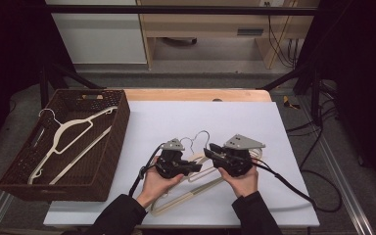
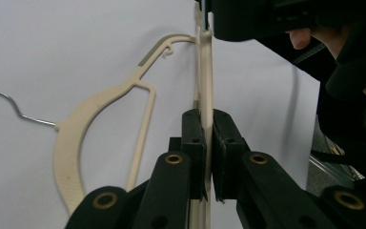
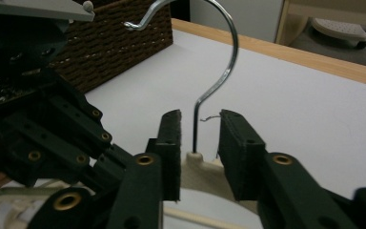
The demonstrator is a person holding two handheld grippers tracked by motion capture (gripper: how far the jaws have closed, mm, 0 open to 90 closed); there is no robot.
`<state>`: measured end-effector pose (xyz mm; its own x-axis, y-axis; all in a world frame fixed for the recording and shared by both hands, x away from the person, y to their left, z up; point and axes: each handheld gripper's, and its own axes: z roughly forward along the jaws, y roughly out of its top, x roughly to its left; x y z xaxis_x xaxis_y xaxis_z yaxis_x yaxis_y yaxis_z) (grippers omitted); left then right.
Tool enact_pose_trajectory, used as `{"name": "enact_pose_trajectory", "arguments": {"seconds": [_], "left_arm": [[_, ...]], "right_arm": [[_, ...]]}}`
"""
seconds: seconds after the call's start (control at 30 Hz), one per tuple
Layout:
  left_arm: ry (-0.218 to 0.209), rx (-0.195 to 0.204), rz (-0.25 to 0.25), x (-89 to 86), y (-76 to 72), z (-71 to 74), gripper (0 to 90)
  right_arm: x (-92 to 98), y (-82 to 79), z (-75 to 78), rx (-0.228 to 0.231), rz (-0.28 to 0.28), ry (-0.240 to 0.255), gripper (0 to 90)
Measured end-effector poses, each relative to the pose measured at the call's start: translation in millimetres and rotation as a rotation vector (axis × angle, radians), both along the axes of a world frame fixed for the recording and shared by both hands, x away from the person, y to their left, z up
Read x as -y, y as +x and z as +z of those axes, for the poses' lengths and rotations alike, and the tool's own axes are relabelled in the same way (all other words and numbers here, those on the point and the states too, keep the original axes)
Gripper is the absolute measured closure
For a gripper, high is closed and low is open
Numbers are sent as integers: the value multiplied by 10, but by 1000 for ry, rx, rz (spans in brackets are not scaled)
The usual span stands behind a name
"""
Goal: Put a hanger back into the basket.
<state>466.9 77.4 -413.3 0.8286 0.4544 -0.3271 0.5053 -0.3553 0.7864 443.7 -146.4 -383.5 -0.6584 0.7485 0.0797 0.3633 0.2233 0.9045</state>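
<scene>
Left gripper (image 1: 196, 168): palm-up hand, jaws clamped, pointing right. Right gripper (image 1: 209, 151): jaws parted, pads clear, pointing left. Both near, mid-table.

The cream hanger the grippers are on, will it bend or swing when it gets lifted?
The cream hanger looks thin and light, so its slim bar may flex a little. The left gripper clamps only that bar, so the hanger could pivot. Its metal hook seems stiff.

High view overhead, facing forward; both tongs views close, sharing hanger (image 2: 100, 114).
</scene>
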Motion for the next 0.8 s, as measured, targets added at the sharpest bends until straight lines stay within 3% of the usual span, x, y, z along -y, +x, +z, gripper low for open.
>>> {"name": "enact_pose_trajectory", "arguments": {"seconds": [0.1, 0.27, 0.47, 0.67, 0.8], "left_arm": [[0, 13, 17, 0, -67, 47, 856], [-15, 24, 10, -44, -144, 112, 856], [-35, 50, -3, -184, -218, 224, 857], [-23, 105, 36, -399, -259, 349, 857], [-27, 116, 53, -559, -300, 395, 857]], "right_arm": [[141, -102, 0, 21, 25, 34, 541], [420, -229, -4, 48, -4, 54, 356], [732, -298, 9, 44, -78, 111, 270], [895, -262, -47, 40, -111, 113, 187], [927, -238, -95, 33, -117, 97, 179]]}}
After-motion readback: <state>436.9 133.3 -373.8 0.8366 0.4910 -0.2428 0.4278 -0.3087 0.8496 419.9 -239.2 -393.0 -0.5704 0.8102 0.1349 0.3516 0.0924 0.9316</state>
